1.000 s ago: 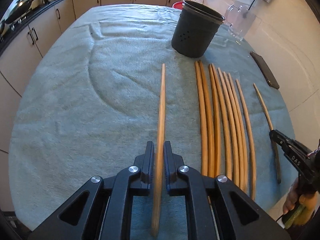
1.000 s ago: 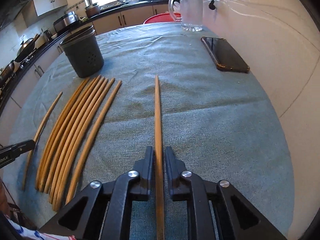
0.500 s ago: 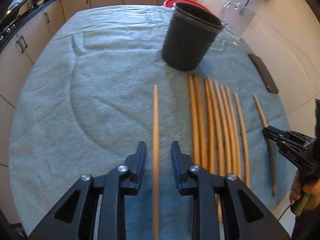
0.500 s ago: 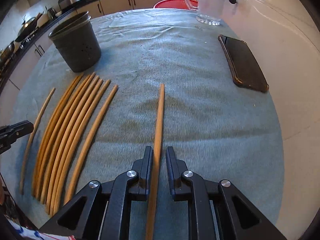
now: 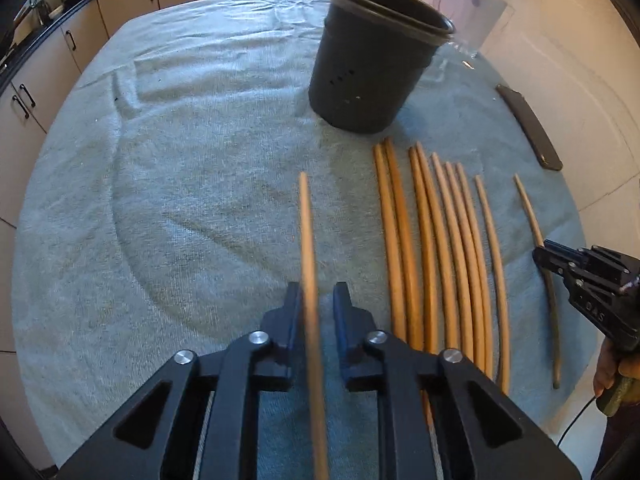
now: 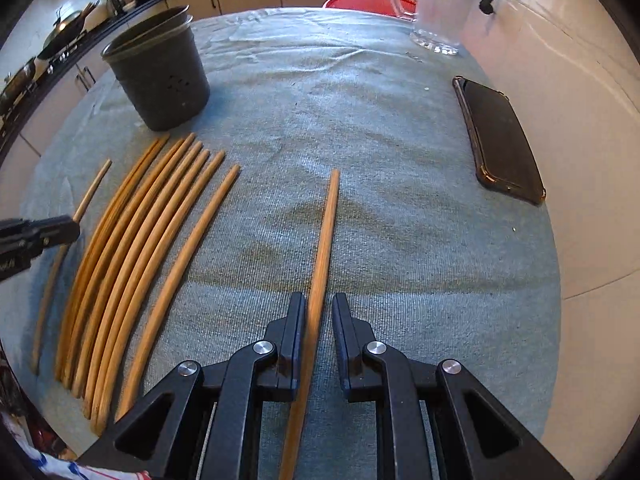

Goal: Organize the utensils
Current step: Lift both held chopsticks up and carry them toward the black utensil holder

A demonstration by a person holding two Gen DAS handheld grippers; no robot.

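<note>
Writing, right gripper body: the letters "DAS" are legible on its side, seen from the left wrist view.
Writing, left gripper body: a mark shows in the right wrist view but is too cut off to read.
Other labels: none legible on the black holder, the phone or the glass mug.
Left gripper: the fingers are closing on the left chopstick, which runs between them. It lies against the left-side finger, with a gap visible at the other finger.
Left chopstick, position: it extends straight ahead of the fingertips, its image blurred, with its far tip short of the holder.
Right gripper: the fingers are pinching the right chopstick, narrowly parted by its width.
Right chopstick, position: it extends ahead of the fingertips and leans slightly right, over the cloth-covered tabletop.
Loose chopsticks: they lie in a row on the cloth, right of the left fingers and left of the right fingers.
Holder: upright, ahead of the row's far tips.
Phone: flat, ahead and right of the right fingers.
</note>
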